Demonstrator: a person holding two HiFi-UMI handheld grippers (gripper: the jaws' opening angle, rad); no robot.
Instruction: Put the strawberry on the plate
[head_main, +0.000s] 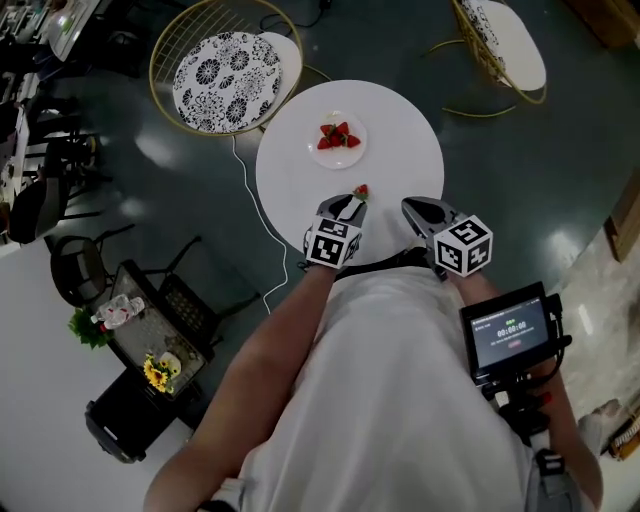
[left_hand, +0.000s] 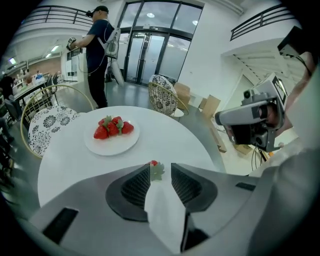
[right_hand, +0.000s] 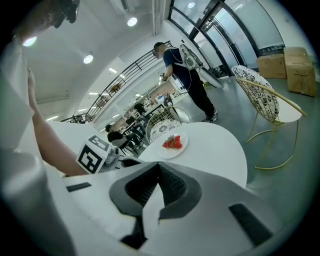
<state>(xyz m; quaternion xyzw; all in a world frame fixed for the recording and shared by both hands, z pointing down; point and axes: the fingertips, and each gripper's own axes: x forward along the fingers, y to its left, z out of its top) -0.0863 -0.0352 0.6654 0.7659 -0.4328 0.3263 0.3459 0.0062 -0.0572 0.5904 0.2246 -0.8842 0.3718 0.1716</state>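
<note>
On the floor off the table's left edge stood a wire chair (head_main: 225, 78) with a patterned cushion, and a white cable (head_main: 245, 190) ran down past that edge. On the round white table (head_main: 410, 120) a plate (head_main: 351, 156) sat near the middle and held a small heap of strawberries (head_main: 337, 136). The loose strawberry (head_main: 360, 191) lay on the table close to the near edge, well apart from the plate.

The left gripper (head_main: 350, 207) pointed down at it. Its fingers (left_hand: 137, 187) stood apart, with the berry's green top between their tips and neither pad pressing on it. Just to the right, the right gripper (head_main: 413, 208) hovered over the near edge with its fingers (right_hand: 172, 185) closed tip to tip on nothing. A second chair (head_main: 505, 40) stood beyond the far right edge, and a small screen (head_main: 510, 330) hung by the person's right side.

Only the head view showed the berry's red body whole. The left gripper view hid most of it behind the fingers, but showed a standing person (left_hand: 97, 55) past the far edge. The right gripper view missed the berry and caught the left gripper's marker cube (right_hand: 94, 154).
</note>
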